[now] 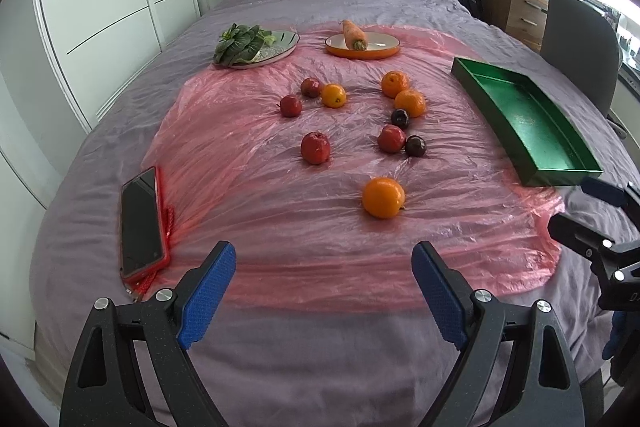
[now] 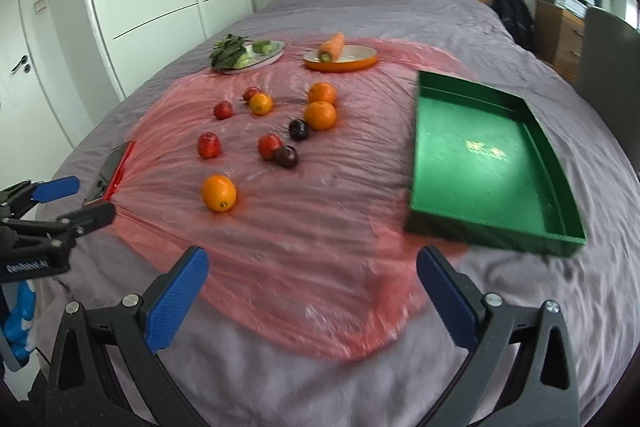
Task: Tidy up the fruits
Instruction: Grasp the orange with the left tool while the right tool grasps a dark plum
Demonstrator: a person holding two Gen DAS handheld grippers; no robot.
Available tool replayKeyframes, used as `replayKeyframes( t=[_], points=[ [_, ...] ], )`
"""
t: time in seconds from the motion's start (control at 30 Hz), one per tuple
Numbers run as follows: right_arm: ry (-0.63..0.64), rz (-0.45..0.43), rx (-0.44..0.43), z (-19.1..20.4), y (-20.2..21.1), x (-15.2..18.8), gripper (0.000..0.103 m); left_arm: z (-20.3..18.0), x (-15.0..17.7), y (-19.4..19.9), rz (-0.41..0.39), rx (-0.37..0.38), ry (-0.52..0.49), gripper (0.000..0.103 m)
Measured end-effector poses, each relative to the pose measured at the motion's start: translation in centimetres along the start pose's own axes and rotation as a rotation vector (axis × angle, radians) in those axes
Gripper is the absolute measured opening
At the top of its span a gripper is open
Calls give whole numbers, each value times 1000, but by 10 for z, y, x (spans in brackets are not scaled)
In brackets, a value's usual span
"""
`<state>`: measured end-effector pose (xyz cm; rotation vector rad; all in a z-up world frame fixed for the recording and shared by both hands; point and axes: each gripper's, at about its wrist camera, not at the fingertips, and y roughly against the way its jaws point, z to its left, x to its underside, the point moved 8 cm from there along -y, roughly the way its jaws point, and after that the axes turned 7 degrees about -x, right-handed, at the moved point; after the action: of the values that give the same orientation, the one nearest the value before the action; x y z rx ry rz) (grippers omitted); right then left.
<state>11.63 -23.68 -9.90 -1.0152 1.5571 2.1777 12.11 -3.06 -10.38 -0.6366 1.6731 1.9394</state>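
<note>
**Approach phase, nothing picked yet**

My left gripper (image 1: 324, 287) hangs over the near edge of the bed, blue-padded jaws spread wide, nothing between them. Right gripper (image 2: 312, 291): same, jaws apart and empty.

Closest target is the lone round orange (image 1: 383, 197), sitting on the crinkled pink plastic sheet (image 1: 280, 211) just ahead of the left jaws. Beyond it, well apart: red apples, dark plums and more oranges, loosely scattered.

The shallow green rectangular tray (image 2: 436, 223) is empty, at the right edge of the sheet, nearer my right gripper.

My read: sorting hasn't started. Next move calls for centring the jaws on that near orange. It's round on slick film over soft bedding, so it may roll; I'd close gently.

Black phone in a red case (image 1: 141, 223) lies left; avoid.
</note>
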Motion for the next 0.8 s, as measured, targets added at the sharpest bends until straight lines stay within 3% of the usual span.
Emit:
replayKeyframes(
  t=[0.23,0.53,0.57,0.6,0.8],
  points=[
    [53,22,-102,8,-34,-30,103,-16,-13,-25,15,30,-12,86],
    [143,125,-211,11,-96,-60,103,-38,-22,-57,34,69,-24,81],
    [150,141,-228,11,-104,-61,83,-40,-21,-61,39,73,-25,78],
    [155,155,-242,11,-111,-62,77,-42,-21,-66,45,78,-26,75],
    [199,183,-278,8,-145,-69,71,-48,-23,-88,57,93,-6,68]
  ],
)
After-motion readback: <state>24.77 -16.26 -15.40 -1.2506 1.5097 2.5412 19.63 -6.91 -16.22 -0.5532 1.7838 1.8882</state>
